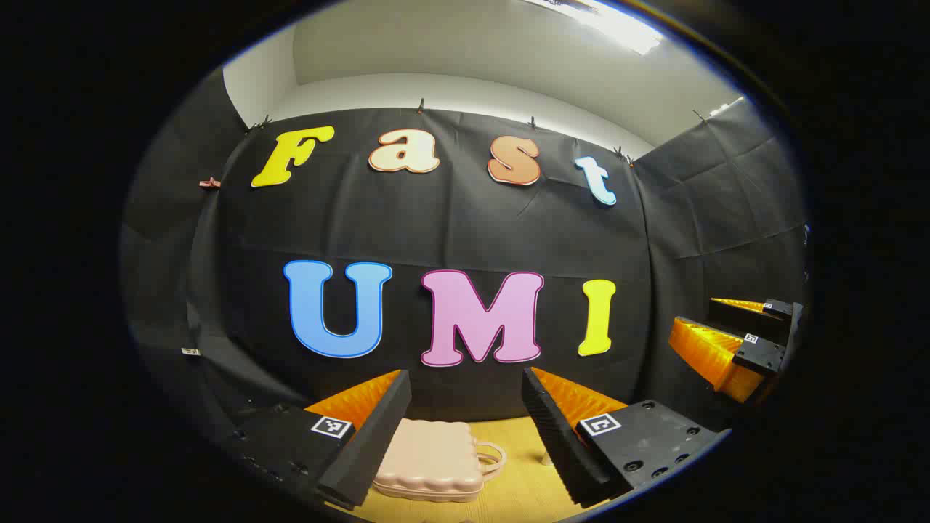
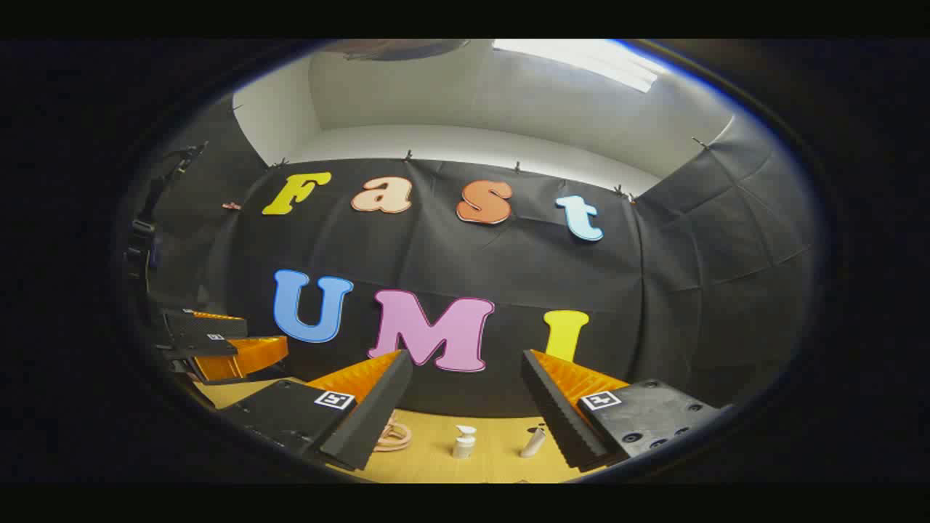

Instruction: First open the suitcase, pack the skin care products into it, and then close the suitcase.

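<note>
Both grippers held spread above the table, nothing gripped.

The closed pink suitcase [image 1: 430, 459] is seen lying flat on the wooden table [image 1: 519, 487] between the left gripper [image 1: 465, 385] fingers; two small white bottles [image 2: 463, 442] are seen between the right gripper [image 2: 466, 367] fingers, the suitcase handle [image 2: 394, 436] beside its left finger.

Booth enclosed w/ black creased cloth wall [image 1: 450, 225] clipped along top; white plaster wall [image 1: 465, 91] seen above, bright ceiling light panel [image 1: 617, 22] overhead; light wooden tabletop [image 2: 494, 436] at bottom
</note>
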`<state>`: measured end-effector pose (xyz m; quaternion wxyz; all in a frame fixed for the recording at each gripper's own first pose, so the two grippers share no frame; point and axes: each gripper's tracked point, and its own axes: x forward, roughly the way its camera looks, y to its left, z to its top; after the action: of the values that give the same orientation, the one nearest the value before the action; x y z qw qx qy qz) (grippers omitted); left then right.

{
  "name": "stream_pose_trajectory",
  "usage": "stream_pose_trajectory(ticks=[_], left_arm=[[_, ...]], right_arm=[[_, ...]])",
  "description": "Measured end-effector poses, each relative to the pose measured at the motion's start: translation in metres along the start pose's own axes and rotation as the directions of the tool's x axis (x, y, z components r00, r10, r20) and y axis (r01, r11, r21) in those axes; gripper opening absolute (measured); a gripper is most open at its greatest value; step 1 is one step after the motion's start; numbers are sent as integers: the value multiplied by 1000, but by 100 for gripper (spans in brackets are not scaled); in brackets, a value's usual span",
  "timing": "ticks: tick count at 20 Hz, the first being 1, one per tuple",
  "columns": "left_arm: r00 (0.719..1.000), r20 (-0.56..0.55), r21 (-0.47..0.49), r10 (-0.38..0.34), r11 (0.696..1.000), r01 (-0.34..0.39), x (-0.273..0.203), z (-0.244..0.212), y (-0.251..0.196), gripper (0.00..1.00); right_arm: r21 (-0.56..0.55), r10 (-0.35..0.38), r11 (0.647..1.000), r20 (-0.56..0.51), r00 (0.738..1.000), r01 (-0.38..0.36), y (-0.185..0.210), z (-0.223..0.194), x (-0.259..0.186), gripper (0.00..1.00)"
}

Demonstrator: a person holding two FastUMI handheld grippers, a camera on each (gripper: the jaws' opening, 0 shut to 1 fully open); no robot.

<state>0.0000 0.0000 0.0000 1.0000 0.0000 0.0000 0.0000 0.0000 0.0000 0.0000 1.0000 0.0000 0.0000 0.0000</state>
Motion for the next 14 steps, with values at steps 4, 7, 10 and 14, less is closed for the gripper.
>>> stream_pose_trajectory(ticks=[4, 7, 10, 14], left_arm=[[1000, -3, 2, 1, 1000, -1, 2, -1, -1, 98], [1000, -2, 7, 3, 1000, -3, 2, -1, -2, 98], [1000, 0, 13, 4, 1000, -4, 3, 0, -1, 98], [1000, 3, 15, 19, 1000, -19, 5, 2, 5, 98]], right_arm=[[2, 0, 1000, -3, 1000, 0, -1, -2, 3, 94], [3, 2, 1000, -4, 1000, -2, 0, -3, 3, 94], [4, 3, 1000, -6, 1000, -3, -1, -4, 4, 94], [2, 2, 1000, -6, 1000, -2, -3, -4, 2, 94]])
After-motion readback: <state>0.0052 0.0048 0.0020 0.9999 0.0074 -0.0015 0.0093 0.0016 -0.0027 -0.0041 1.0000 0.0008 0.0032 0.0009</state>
